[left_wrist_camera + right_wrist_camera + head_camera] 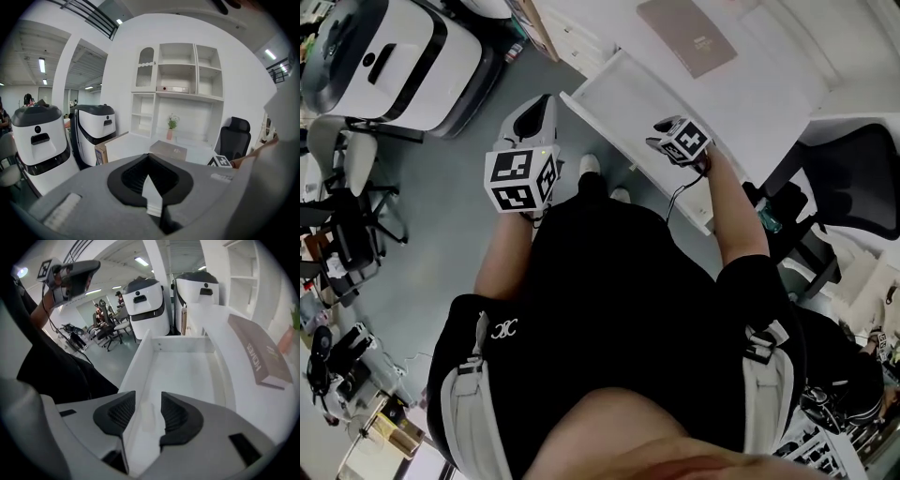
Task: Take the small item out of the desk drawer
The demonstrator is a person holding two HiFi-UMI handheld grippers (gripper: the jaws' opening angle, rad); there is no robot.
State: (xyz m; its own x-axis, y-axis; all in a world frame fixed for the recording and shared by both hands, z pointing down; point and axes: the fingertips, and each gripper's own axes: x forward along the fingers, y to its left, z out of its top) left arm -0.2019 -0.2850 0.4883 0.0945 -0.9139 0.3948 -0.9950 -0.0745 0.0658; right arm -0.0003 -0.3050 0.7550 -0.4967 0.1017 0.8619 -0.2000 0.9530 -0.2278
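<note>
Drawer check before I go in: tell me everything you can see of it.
The drawer stands pulled open from the white desk. It is a shallow white tray with low straight walls and a smooth flat floor. A small pale item lies on that floor close to one side wall; the rest looks bare. The right gripper hovers above it, jaws apart.

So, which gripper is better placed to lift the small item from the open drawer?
Right: the right gripper is open above the small item in the drawer; the left gripper points elsewhere.
</note>
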